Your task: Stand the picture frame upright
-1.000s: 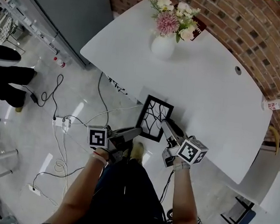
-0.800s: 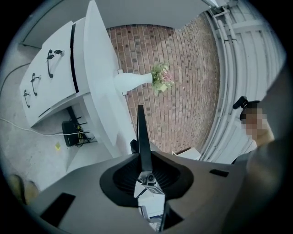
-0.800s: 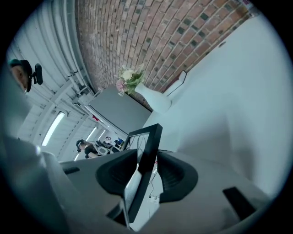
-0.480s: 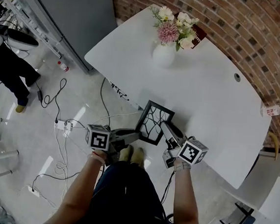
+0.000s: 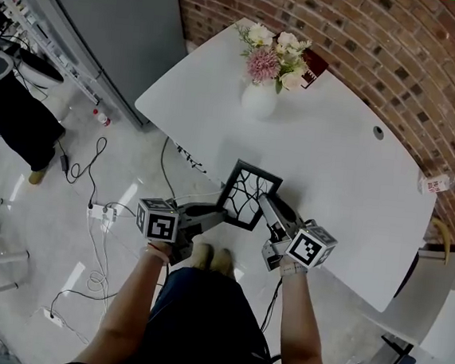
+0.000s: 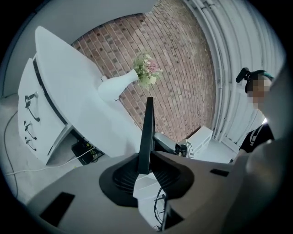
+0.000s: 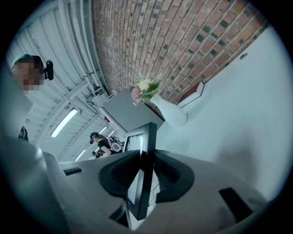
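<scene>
While both grippers meet at the table's near edge, the head view shows the frame (image 5: 248, 195) raised between them, tilted with its glass facing up and toward the person. It is black, with a branch pattern inside. The left gripper (image 5: 218, 210) reaches in from the left and has the frame's lower left edge. The right gripper (image 5: 264, 198) comes from the right and takes the lower right edge. Farther back on the white table (image 5: 350, 157) stands a white vase (image 5: 259, 99) of flowers (image 5: 274, 50), well apart from the frame. A bottle (image 5: 437, 183) lies at the table's far right corner. Cables (image 5: 97, 205) trail over the floor to the left.

Seen from the left gripper view, the frame stands edge-on and nearly vertical between the jaws, which are narrow and pressed on its thin edge. Beyond it the right gripper shows, with the table, vase and brick wall (image 6: 178, 59) behind. A person (image 6: 258, 114) stands at the right.

Looking along the right gripper in its own view, the jaws have just been closing, and the frame's edge sits between them. Both pads lie against it in a narrow grip. The frame leans slightly left, and its glass side faces left. The vase and flowers stand past it on the table, and another person (image 7: 103, 145) stands far off.
</scene>
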Available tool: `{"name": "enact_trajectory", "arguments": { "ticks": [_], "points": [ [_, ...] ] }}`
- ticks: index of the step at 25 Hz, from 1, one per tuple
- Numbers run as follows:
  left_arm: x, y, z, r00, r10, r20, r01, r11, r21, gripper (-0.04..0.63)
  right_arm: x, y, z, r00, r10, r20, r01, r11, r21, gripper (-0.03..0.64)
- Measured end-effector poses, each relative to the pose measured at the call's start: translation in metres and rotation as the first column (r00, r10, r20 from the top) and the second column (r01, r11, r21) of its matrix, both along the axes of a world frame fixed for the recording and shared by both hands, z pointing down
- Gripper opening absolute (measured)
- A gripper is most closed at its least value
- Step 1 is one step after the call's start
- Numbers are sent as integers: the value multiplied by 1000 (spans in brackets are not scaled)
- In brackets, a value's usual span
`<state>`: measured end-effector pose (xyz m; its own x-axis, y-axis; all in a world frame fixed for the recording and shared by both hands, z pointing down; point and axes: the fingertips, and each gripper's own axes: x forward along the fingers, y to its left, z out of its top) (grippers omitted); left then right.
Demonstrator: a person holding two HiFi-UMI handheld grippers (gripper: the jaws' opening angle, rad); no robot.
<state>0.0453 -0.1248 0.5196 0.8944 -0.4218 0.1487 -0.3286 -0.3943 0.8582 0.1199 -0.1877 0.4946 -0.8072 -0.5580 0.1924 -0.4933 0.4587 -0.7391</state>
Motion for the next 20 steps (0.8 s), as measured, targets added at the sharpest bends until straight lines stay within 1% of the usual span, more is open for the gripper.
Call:
{"name": "enact_trajectory", "arguments": {
  "ticks": [3, 7, 10, 14, 18, 20],
  "points": [
    [1, -9, -4, 1000, -5, 24, 4, 999, 35, 87, 1, -5, -10, 1000, 11, 15, -12, 999, 32, 96],
    [1, -27, -11, 998, -25, 60, 19, 995, 96, 97, 5, -17, -21, 1000, 18, 7, -19, 997, 75, 92],
    [3, -35, -19, 998, -24, 63, 15, 991, 131, 98, 7, -24, -29, 1000, 23, 14, -24, 995, 95, 91],
    [2, -45, -24, 996, -15, 87, 1, 986, 164, 101, 6, -32, -38, 999, 27, 34, -31, 990, 135, 89],
    [-2, -64, -23, 993, -9, 116, -13, 983, 184, 107, 3, -48, -37, 998, 44, 34, -49, 988, 144, 89],
    [-4, -72, -20, 993, 0, 121, -23, 982, 190, 109, 1, -55, -36, 998, 59, 26, -62, 987, 151, 89]
  ]
}}
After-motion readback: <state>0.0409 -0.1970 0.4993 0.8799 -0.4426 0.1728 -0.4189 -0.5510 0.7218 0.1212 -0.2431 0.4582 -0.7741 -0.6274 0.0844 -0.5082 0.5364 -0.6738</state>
